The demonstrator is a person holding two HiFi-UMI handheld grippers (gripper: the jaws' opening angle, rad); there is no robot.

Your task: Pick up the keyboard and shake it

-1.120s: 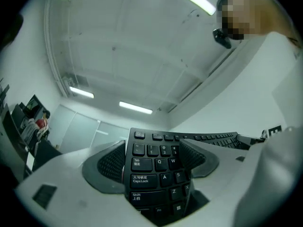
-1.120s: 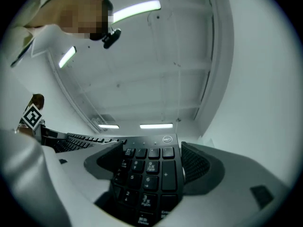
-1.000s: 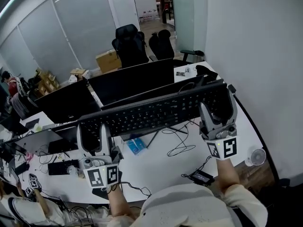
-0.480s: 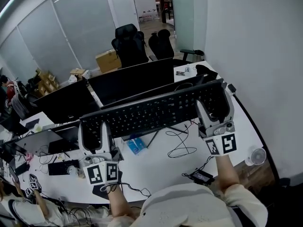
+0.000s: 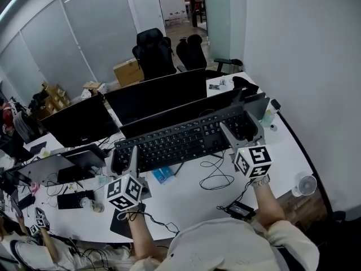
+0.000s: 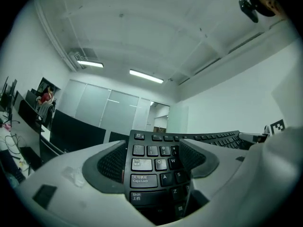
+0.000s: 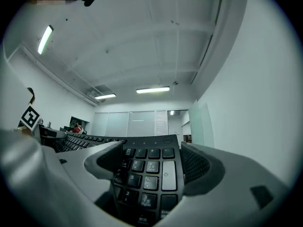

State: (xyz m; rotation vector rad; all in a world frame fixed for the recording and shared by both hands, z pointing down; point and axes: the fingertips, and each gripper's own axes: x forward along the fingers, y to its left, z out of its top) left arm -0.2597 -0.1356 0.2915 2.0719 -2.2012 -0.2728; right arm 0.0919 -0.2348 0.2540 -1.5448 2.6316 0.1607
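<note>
Jaws of left gripper (image 5: 125,158) and right gripper (image 5: 242,130), head view: clamped on opposite ends of black Dell keyboard (image 5: 180,141), held above white counter (image 5: 186,199), near monitors (image 5: 158,95); left gripper view: jaws closed on Caps Lock end; right gripper view: jaws closed on number-pad end.

Both forearms reach forward from the 6 o'clock edge of the head view. The left hand-held gripper (image 5: 125,158), at 8 o'clock, clamps the left end of the keyboard (image 5: 180,140). The right hand-held gripper (image 5: 240,130), at 3 o'clock, clamps its right end. Both point upward.
</note>
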